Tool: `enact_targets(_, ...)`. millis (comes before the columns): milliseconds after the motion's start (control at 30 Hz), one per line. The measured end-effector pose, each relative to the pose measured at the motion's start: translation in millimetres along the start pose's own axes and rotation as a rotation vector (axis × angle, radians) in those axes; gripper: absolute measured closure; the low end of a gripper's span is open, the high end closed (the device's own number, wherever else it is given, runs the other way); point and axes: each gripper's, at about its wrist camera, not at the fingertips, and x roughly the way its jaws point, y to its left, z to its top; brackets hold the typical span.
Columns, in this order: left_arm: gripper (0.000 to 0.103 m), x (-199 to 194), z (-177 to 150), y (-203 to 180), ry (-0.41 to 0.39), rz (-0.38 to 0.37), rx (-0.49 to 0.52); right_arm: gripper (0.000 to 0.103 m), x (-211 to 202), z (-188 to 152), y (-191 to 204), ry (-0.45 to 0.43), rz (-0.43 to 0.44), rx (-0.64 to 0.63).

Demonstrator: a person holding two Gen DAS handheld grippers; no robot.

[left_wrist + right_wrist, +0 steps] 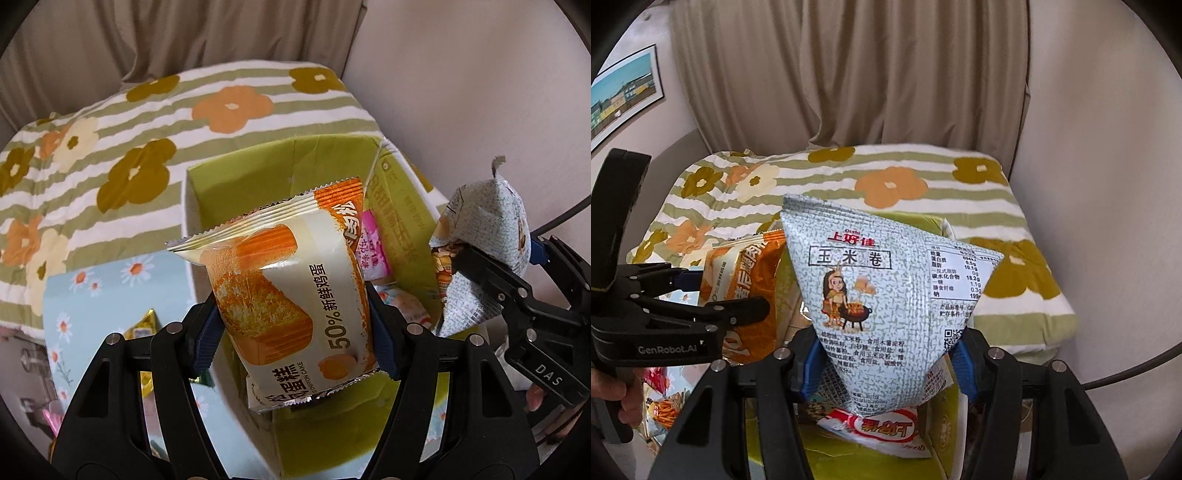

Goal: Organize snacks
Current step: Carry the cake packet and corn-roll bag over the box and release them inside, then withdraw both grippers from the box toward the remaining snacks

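My left gripper (295, 310) is shut on an orange and cream chiffon cake packet (288, 280), which hangs over an open green cardboard box (258, 173). To its right, my right gripper (506, 258) grips a grey-white speckled corn roll bag (484, 218) above the box's right side. In the right wrist view that gripper (886, 363) is shut on the lower part of the corn roll bag (879, 280), above the box (945, 435). The left gripper (720, 291) shows at the left with the orange packet (746, 266) between its fingers.
Inside the box lie a pink packet (375, 251) and a red and white packet (882, 428). Left of the box, a light blue daisy cloth (110, 288) carries a gold-wrapped snack (144, 325). A flowered striped quilt (147, 129) lies behind, with curtain and wall beyond.
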Motion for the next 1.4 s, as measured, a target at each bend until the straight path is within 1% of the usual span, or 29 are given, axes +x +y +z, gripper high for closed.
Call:
enact_targets(167,0.036,14.0,12.5,-0.3,-0.001,-0.015,-0.012,0.049,8.4,5.2,-10.5,0.013,0.005,0.033)
enact_targets(233,0.024,16.2,17.0,1.3,-0.009,-0.011,-0.004,0.049,12.4,9.9,-12.9,0.013,0.001,0.04)
enact_targets(267,0.008,17.1,20.4,0.6,-0.016,0.004,0.005,0.049,13.9,11.3,-14.0,0.013,0.0,0.046)
enact_targets(300,0.0,17.0,22.7,0.4,-0.026,0.02,0.02,0.049,15.3,12.2,-15.1,0.015,-0.001,0.052)
enact_targets(400,0.0,10.8,24.6,4.2,-0.051,0.026,0.036,0.049,19.9,14.5,-19.8,0.02,0.024,0.069)
enact_targets(467,0.0,5.8,21.0,9.8,-0.063,0.022,0.03,0.049,23.0,15.0,-17.9,0.029,0.02,0.063)
enact_targets(700,0.0,8.2,4.0,30.6,-0.032,0.028,-0.002,0.049,42.0,15.6,-15.2,0.076,0.054,0.062)
enact_targets(767,0.0,7.7,0.1,33.6,-0.032,0.017,-0.012,0.049,48.1,17.9,-15.0,0.087,0.065,0.052)
enact_targets(833,0.0,3.4,-2.8,35.9,-0.046,0.004,-0.025,0.045,53.8,19.5,-12.8,0.092,0.071,0.042)
enact_targets(867,0.0,1.4,-4.2,36.0,-0.051,0.006,-0.027,0.035,55.8,19.4,-12.0,0.086,0.068,0.039)
enact_targets(900,0.0,-1.1,-5.9,36.4,-0.057,0.013,-0.027,0.016,56.5,19.2,-12.2,0.066,0.067,0.041)
enact_targets(967,0.0,-4.6,-8.8,37.3,-0.062,0.03,-0.023,0.002,53.8,16.7,-13.6,0.043,0.078,0.052)
enact_targets(1100,0.0,-10.2,-16.8,39.0,-0.063,0.045,-0.025,0.002,41.8,10.3,-15.9,0.03,0.088,0.058)
enact_targets(1233,0.0,-19.0,-24.6,36.8,-0.07,0.044,-0.037,0.002,26.3,7.3,-12.4,0.025,0.086,0.022)
enact_targets(1333,0.0,-31.8,-29.7,32.1,-0.087,0.054,-0.036,0.002,10.4,8.9,-9.4,-0.001,0.087,0.005)
enact_targets(1400,0.0,-44.2,-34.0,28.4,-0.109,0.075,-0.031,0.002,-0.9,9.6,-5.8,-0.023,0.101,-0.005)
